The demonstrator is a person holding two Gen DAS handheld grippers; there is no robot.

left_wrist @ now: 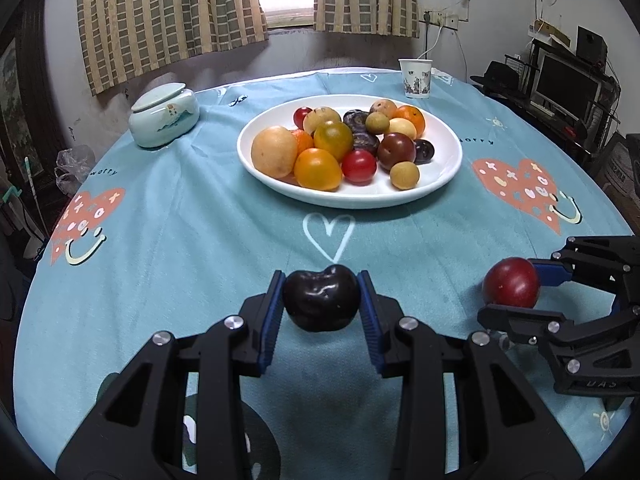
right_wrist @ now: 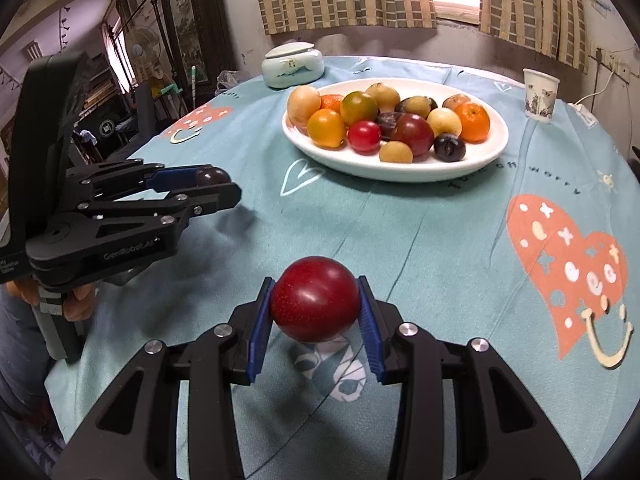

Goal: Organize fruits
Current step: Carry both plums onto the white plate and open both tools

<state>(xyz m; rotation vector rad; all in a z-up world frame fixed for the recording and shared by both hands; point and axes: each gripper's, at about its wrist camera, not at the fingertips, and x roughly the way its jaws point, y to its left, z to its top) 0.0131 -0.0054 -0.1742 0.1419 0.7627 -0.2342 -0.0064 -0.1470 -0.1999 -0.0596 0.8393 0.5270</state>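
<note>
Left gripper [left_wrist: 321, 300] nearest the lens, jaws narrowed onto a dark plum [left_wrist: 321, 298], blue pads pressing both its sides, fruit lifted clear of the teal tablecloth [left_wrist: 192, 248]. Right gripper [right_wrist: 316, 300] likewise clamped on a red plum [right_wrist: 315, 299], pads on both flanks, held above the cloth. In the left wrist view the right gripper sits off to the right of the left one, well apart, nothing between them but bare cloth.

Straight ahead of both grippers: white plate [left_wrist: 444, 152] heaped with fruit — yellow tomato [left_wrist: 318, 169], small red tomato [left_wrist: 359, 165], dark red plum [left_wrist: 396, 151], tan pear-like fruit [left_wrist: 274, 152], orange mandarin [left_wrist: 409, 117], small longans, more dark plums. Open cloth with a pale heart outline [left_wrist: 329, 236] lies between grippers and plate; path to the plate unblocked.

Beyond the plate, left: lidded celadon jar [left_wrist: 164, 115]. Beyond, right: paper cup [left_wrist: 416, 78]. Both well apart from the plate. Striped curtains [left_wrist: 168, 20] and window behind. A hand [right_wrist: 76, 300] grips the left gripper's handle in the right wrist view.
</note>
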